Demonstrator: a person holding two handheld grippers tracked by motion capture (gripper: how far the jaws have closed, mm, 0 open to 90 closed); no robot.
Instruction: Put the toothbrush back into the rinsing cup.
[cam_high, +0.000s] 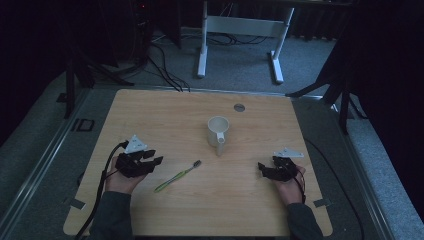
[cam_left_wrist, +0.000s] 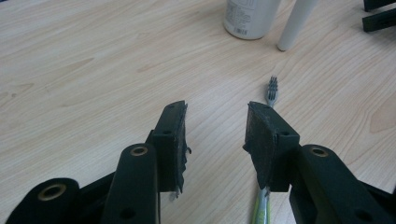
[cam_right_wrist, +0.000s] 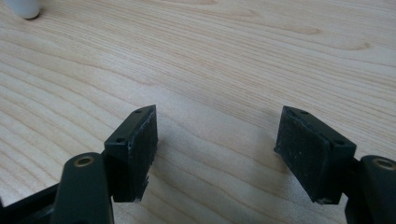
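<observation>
High view: a slim green toothbrush (cam_high: 178, 175) with a dark bristle head lies on the pale wood-grain table (cam_high: 165, 115) toward its near edge, just beside the left gripper (cam_high: 152, 157). Both the left and right gripper (cam_high: 261, 168) pads stand parted, empty, gripping nothing.

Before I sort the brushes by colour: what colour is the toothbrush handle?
Light green, on the toothbrush, seen best in the high view.

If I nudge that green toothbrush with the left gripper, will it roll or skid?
The toothbrush lies flat on smooth wood, so it will probably skid and pivot rather than roll. Its thin handle looks light and slightly flexible. The left gripper has open jaws, wide enough to straddle it.
</observation>
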